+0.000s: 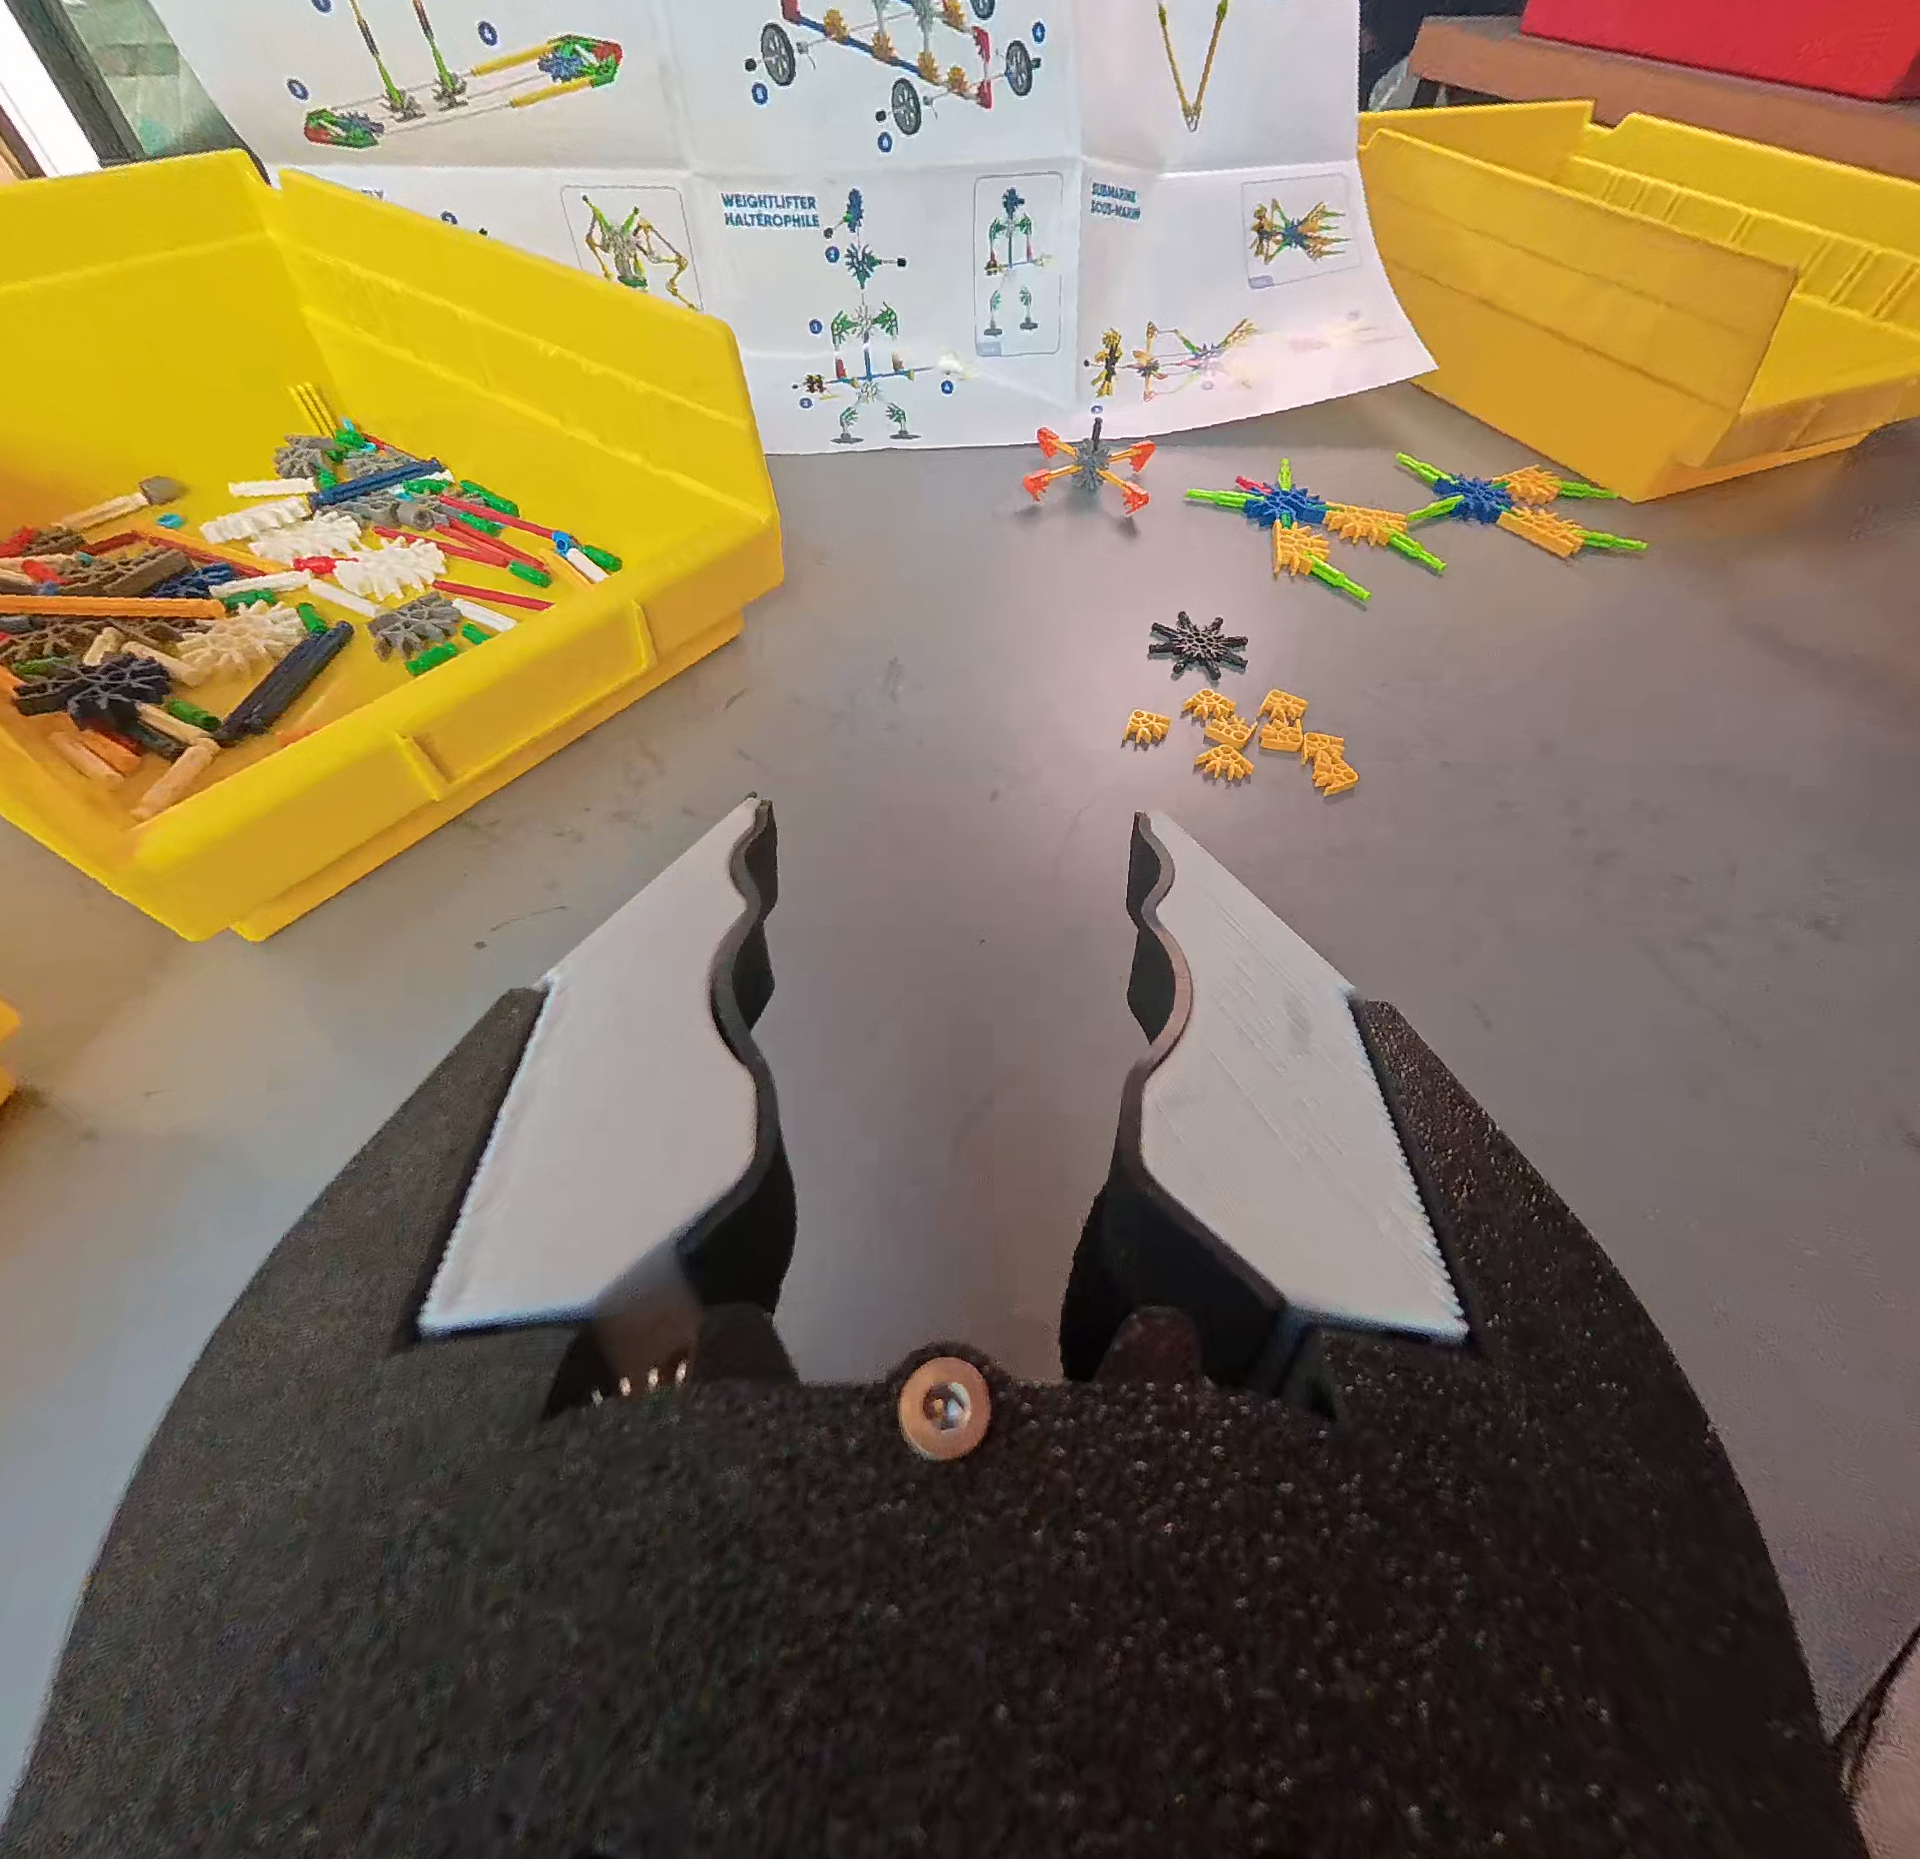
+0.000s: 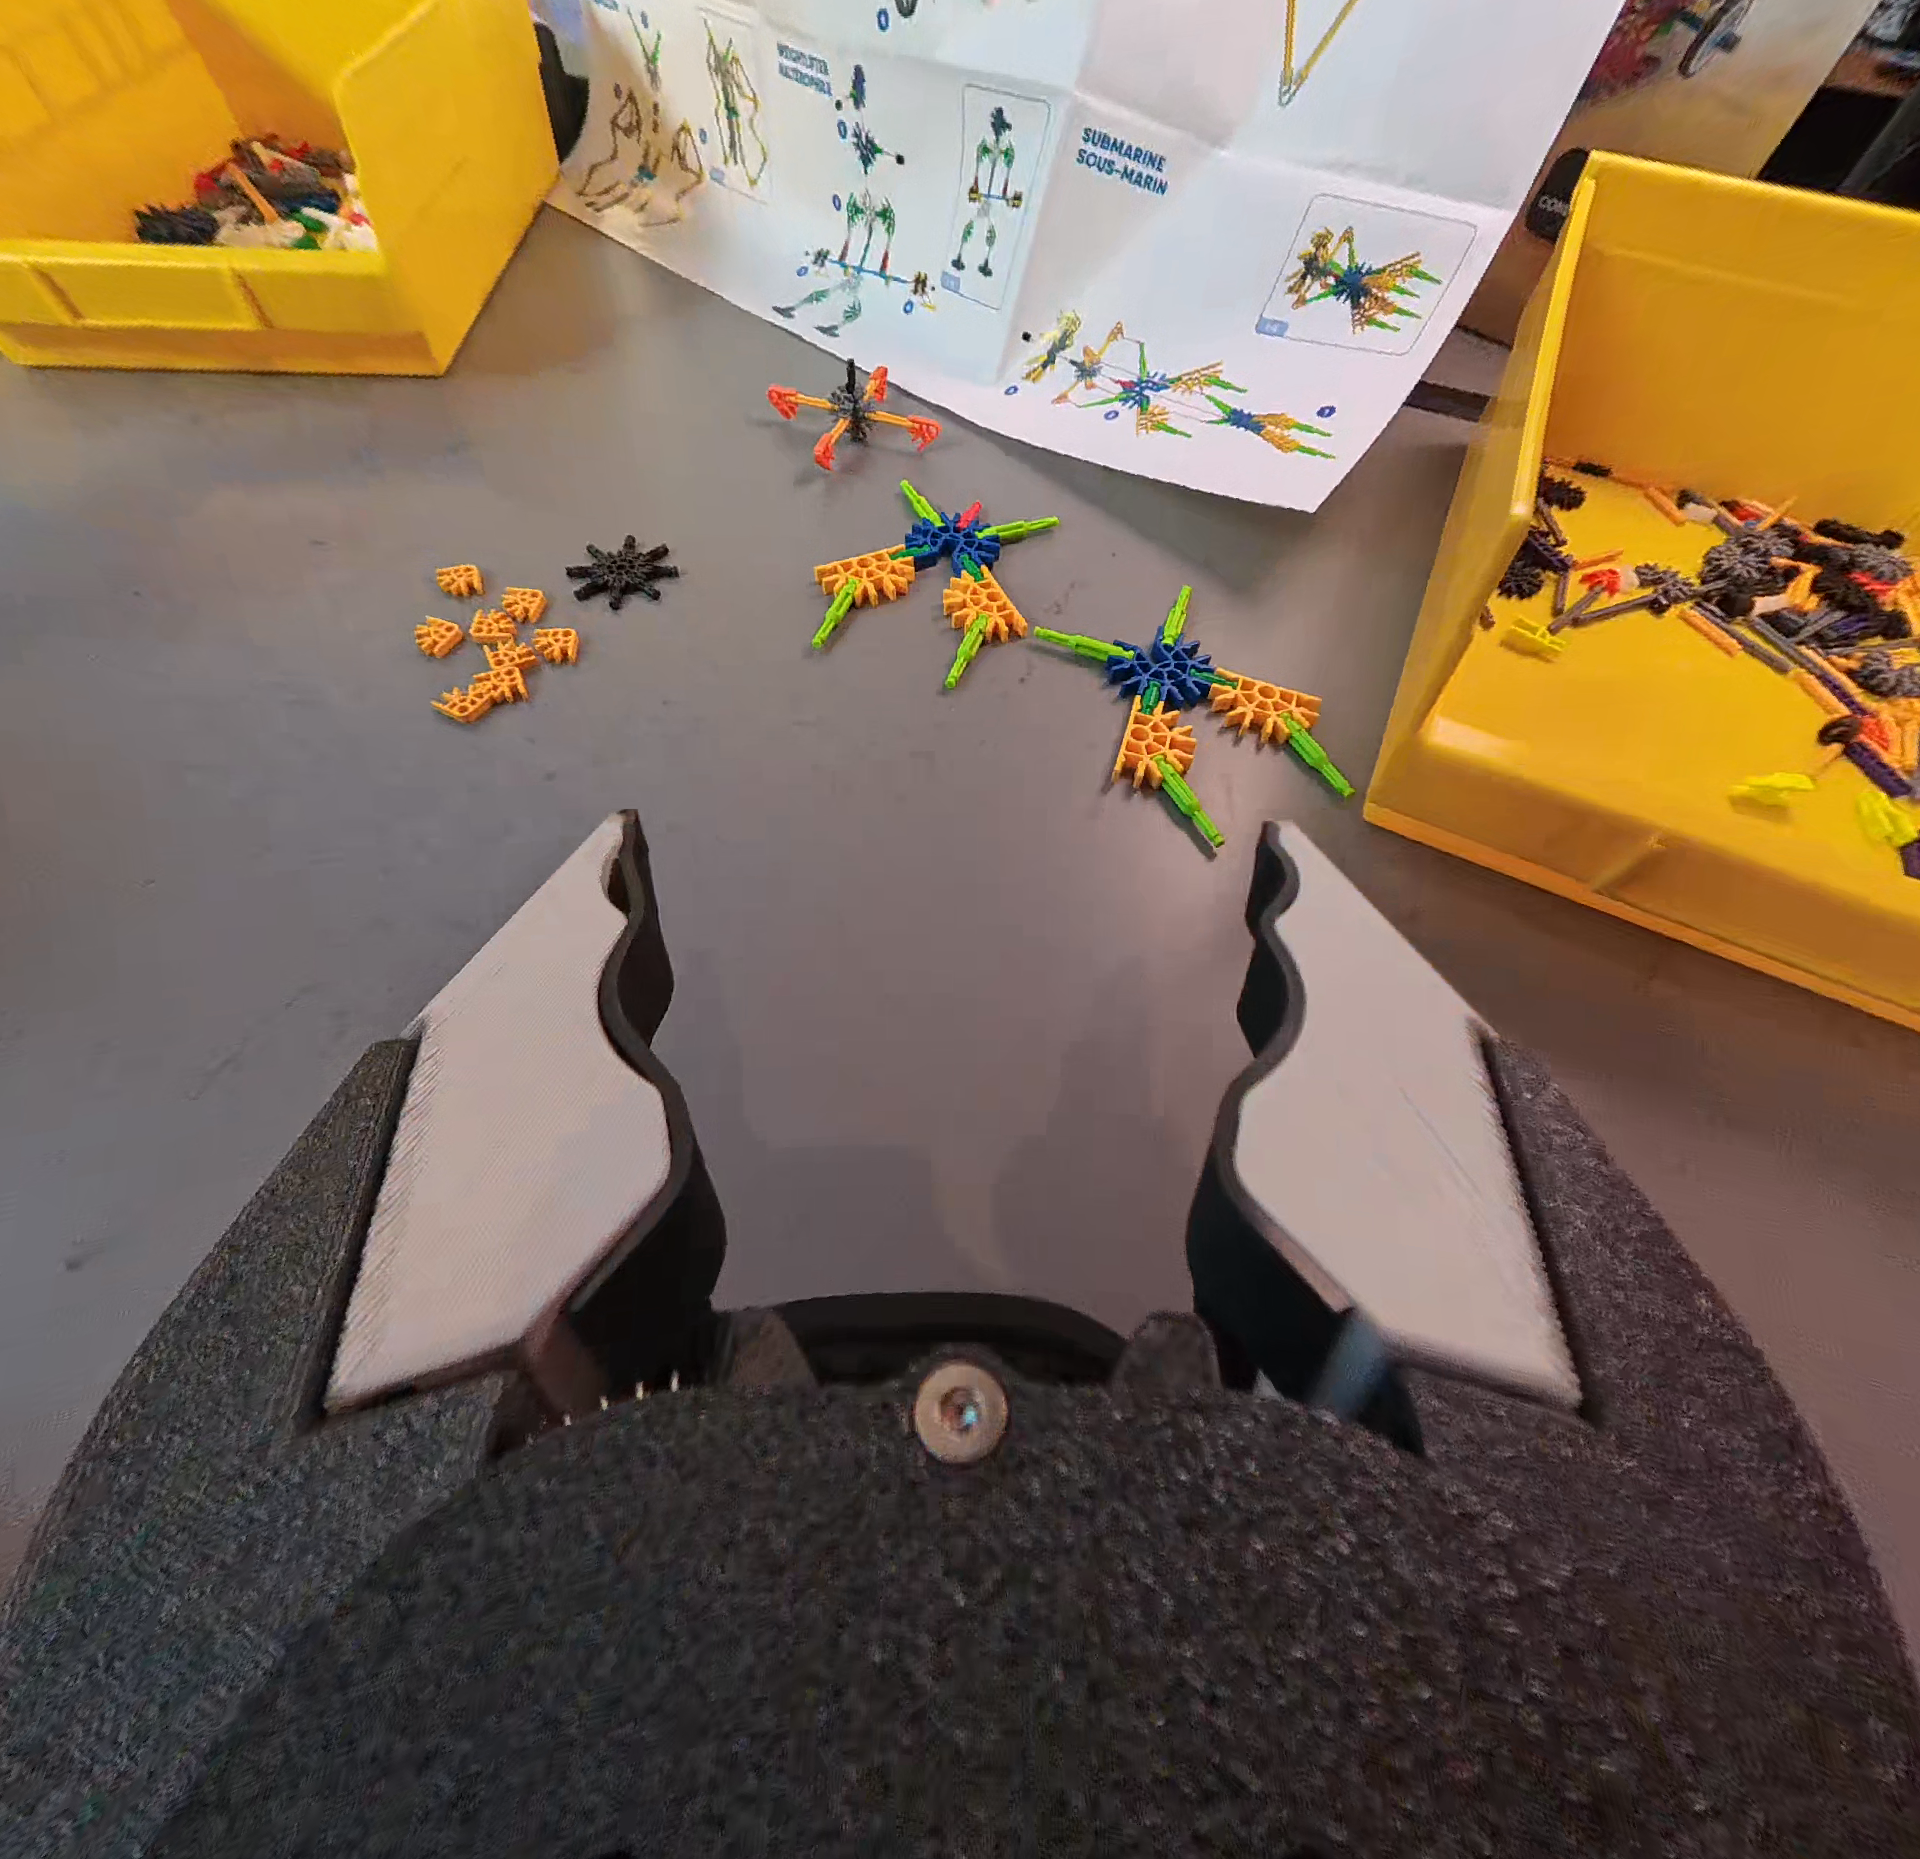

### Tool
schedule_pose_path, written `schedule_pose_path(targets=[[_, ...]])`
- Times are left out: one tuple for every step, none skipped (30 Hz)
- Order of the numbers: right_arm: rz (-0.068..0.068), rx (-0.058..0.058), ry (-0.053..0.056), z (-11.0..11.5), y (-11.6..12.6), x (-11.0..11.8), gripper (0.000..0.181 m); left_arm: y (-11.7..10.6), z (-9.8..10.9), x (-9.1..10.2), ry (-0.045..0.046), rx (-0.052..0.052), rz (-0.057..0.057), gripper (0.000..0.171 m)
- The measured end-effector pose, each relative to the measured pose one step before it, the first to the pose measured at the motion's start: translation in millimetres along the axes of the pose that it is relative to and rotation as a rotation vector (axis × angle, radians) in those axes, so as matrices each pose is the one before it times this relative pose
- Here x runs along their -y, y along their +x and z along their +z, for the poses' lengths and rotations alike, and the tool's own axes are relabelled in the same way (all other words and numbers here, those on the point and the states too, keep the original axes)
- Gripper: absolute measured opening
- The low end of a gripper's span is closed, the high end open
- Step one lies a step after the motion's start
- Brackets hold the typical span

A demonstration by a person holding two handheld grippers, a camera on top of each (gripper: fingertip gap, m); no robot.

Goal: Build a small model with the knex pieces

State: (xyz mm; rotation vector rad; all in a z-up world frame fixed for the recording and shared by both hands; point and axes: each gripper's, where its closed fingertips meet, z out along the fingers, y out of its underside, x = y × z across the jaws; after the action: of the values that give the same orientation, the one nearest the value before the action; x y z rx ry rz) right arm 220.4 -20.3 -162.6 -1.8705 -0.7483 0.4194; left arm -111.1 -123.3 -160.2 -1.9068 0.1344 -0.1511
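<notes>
My left gripper (image 1: 951,822) is open and empty above the grey table. Ahead to its right lie a pile of small orange connectors (image 1: 1247,737) and a black snowflake connector (image 1: 1198,646). My right gripper (image 2: 951,833) is open and empty too. Just beyond it lie two assemblies with blue hubs, orange connectors and green rods, the nearer one (image 2: 1174,682) and a farther one (image 2: 940,562); the left wrist view shows them as well (image 1: 1309,521) (image 1: 1507,500). A small black hub with orange-tipped spokes (image 2: 852,412) (image 1: 1091,464) stands by the paper's edge. The orange pile (image 2: 499,640) and black snowflake (image 2: 621,571) lie to the left.
A yellow bin (image 1: 436,770) (image 2: 260,292) with several mixed rods and connectors sits at the left. Another yellow bin (image 2: 1558,770) (image 1: 1558,355) with parts sits at the right. A folded instruction sheet (image 1: 935,199) (image 2: 1143,199) leans up at the back. A red box (image 1: 1714,1) stands far right. Both grippers' tips are roughly 20 centimetres from the black snowflake connector (image 1: 1198,646). It turns up in the right wrist view (image 2: 606,562) as well.
</notes>
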Motion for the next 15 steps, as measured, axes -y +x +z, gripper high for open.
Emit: schedule_pose_path(targets=[[-0.0098, 0.0022, 0.0034, 1.32, -0.16, 2.31, 0.111, 1.57, 3.01, 1.19, -0.00162, 0.0008, 0.0156, 0.073], [-0.0063, 0.0072, -0.0013, 2.48, -1.07, 0.77, 0.111, 0.61, 1.33, 2.94, 0.00990, 0.0085, 0.0170, 0.074], [-0.0039, 0.0099, -0.0097, 3.56, -1.73, -1.39, 0.111, 0.97, 0.41, 2.62, 0.01132, 0.0045, 0.0093, 0.074], [-0.0058, 0.0053, -0.0174, 4.23, -1.62, -2.92, 0.111, 1.23, 0.09, 1.22, 0.00832, -0.0045, -0.0031, 0.076], [-0.0081, -0.0004, -0.0208, 4.09, -1.14, -3.32, 0.111, 0.07, 0.05, -0.13, 0.00495, -0.0046, -0.0108, 0.077], [-0.0104, -0.0024, -0.0162, 3.40, -0.99, -2.26, 0.112, -1.42, -0.10, -1.15, 0.00174, 0.0001, -0.0148, 0.077], [-0.0086, -0.0008, -0.0077, 2.34, -1.27, -0.85, 0.112, -1.38, -0.06, -0.29, 0.00208, -0.0044, -0.0201, 0.076], [-0.0048, 0.0003, -0.0027, 1.39, -0.85, -0.21, 0.112, -1.18, -0.32, 1.27, 0.00725, -0.0073, -0.0203, 0.071], [-0.0007, 0.0000, 0.0002, 0.62, -0.04, 0.25, 0.112, -0.70, -0.53, 2.97, 0.01530, -0.0100, -0.0167, 0.060], [0.0049, -0.0002, 0.0002, 0.28, 0.61, 0.30, 0.112, -0.77, -0.22, 3.59, 0.01930, -0.0087, -0.0137, 0.049], [0.0083, 0.0018, 0.0020, 0.01, 0.84, 0.73, 0.112, -0.44, 0.55, 2.49, 0.01191, -0.0100, -0.0089, 0.040], [0.0090, 0.0048, 0.0049, -0.21, 0.48, 1.49, 0.111, -0.05, 1.16, 1.60, 0.00726, -0.0107, -0.0028, 0.032], [0.0079, 0.0092, 0.0073, -0.22, -0.12, 1.99, 0.110, -0.06, 1.45, 0.65, 0.00285, -0.0089, 0.0002, 0.024], [0.0063, 0.0146, 0.0075, 0.06, -0.91, 2.42, 0.109, -0.38, 1.80, -0.44, -0.00514, -0.0066, -0.0016, 0.010], [0.0020, 0.0209, 0.0076, 0.31, -1.93, 2.83, 0.107, -2.01, 1.94, -0.15, -0.00633, 0.0066, -0.0021, 0.006]])
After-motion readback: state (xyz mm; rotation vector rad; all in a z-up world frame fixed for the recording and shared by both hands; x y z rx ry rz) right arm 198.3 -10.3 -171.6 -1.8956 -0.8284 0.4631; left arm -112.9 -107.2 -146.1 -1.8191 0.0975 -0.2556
